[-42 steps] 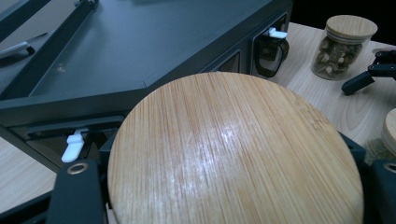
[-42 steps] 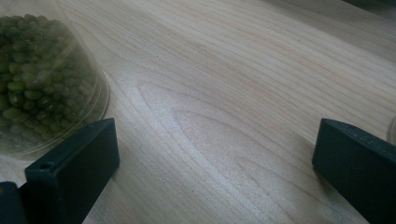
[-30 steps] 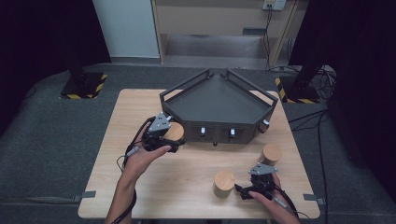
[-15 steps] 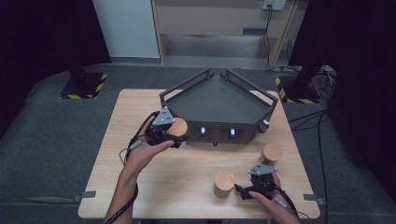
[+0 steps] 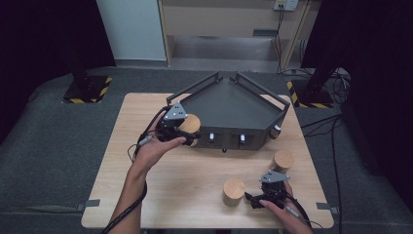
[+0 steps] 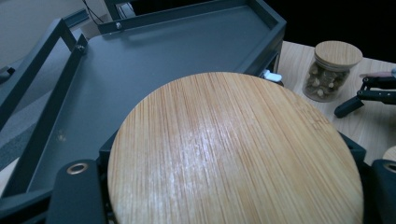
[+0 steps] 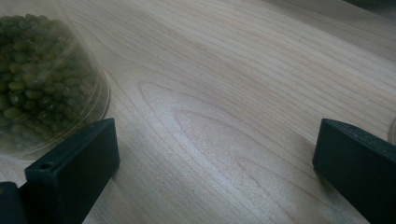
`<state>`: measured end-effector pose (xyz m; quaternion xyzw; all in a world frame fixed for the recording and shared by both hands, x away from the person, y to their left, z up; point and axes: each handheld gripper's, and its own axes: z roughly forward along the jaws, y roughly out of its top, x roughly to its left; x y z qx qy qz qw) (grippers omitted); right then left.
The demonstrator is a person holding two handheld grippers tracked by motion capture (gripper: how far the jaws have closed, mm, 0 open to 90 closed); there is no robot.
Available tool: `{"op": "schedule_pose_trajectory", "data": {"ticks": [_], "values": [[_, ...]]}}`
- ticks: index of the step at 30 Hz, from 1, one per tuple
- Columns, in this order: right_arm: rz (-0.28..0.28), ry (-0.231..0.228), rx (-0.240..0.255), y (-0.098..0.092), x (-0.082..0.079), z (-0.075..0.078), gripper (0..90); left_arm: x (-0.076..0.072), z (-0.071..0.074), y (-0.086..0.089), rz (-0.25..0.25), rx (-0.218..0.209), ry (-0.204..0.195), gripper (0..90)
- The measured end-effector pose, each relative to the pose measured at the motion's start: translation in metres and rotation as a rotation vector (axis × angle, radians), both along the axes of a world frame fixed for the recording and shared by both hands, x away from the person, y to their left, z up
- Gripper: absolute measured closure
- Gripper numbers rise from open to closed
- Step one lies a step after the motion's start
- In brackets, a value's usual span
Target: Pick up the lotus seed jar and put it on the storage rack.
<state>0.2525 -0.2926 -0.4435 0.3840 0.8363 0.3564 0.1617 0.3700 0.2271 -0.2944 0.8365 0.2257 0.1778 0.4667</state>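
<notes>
My left gripper (image 5: pixel 181 129) is shut on a jar with a round bamboo lid (image 5: pixel 189 124), lifted off the table at the front left wall of the dark grey tray (image 5: pixel 229 105). In the left gripper view the lid (image 6: pixel 233 149) covers my jaws, with the tray floor (image 6: pixel 154 56) just beyond it. My right gripper (image 5: pixel 253 199) rests open near the table's front right, its jaws pointing at a bamboo-lidded jar (image 5: pixel 233 191). In the right gripper view that jar of green beans (image 7: pixel 37 88) stands just left of my fingers (image 7: pixel 74 163), outside the gap.
A third bamboo-lidded jar (image 5: pixel 283 161) with brownish contents (image 6: pixel 331 70) stands on the wooden table (image 5: pixel 146 170) behind the right gripper. The tray has raised rails and small white knobs on its front face.
The left gripper has risen and moved right toward the tray, carrying the jar. The right gripper has stayed where it was.
</notes>
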Motion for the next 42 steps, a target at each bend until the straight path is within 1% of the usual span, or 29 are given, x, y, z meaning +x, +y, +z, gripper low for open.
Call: {"op": "schedule_pose_trajectory", "data": {"ticks": [2,5,8,13,23,25,27,32,36,39,42], "values": [[0.000,0.000,0.000,0.000,0.000,0.000,0.6,0.003,0.002,-0.001,-0.004,-0.004,0.000,24.3],[0.000,0.000,0.000,0.000,0.000,0.000,0.6,0.007,0.007,-0.004,-0.008,0.005,-0.002,24.3],[0.000,0.000,0.000,0.000,0.000,0.000,0.6,0.011,0.010,-0.006,-0.012,0.004,-0.005,24.3],[0.000,0.000,0.000,0.000,0.000,0.000,0.6,0.015,0.013,-0.008,-0.016,-0.004,-0.008,24.3],[-0.001,0.000,0.000,0.000,0.000,0.000,0.6,0.023,0.023,-0.013,-0.026,0.003,-0.015,24.3],[0.000,-0.001,0.000,0.000,0.000,0.000,0.6,0.024,0.024,-0.013,-0.024,0.006,-0.018,24.3],[0.000,-0.001,0.000,0.000,0.000,0.000,0.6,0.027,0.024,-0.013,-0.025,0.000,-0.017,24.3],[0.001,-0.001,0.000,0.000,0.000,0.000,0.6,0.032,0.027,-0.014,-0.016,0.006,-0.019,24.3],[0.001,-0.001,0.000,0.000,0.000,0.000,0.6,0.037,0.029,-0.015,-0.008,-0.011,-0.022,24.3],[0.002,-0.001,0.000,0.000,0.000,0.000,0.6,0.041,0.031,-0.017,-0.002,-0.010,-0.023,24.3],[0.003,-0.001,0.001,0.000,0.000,0.000,0.6,0.046,0.034,-0.020,-0.006,0.003,-0.027,24.3]]}}
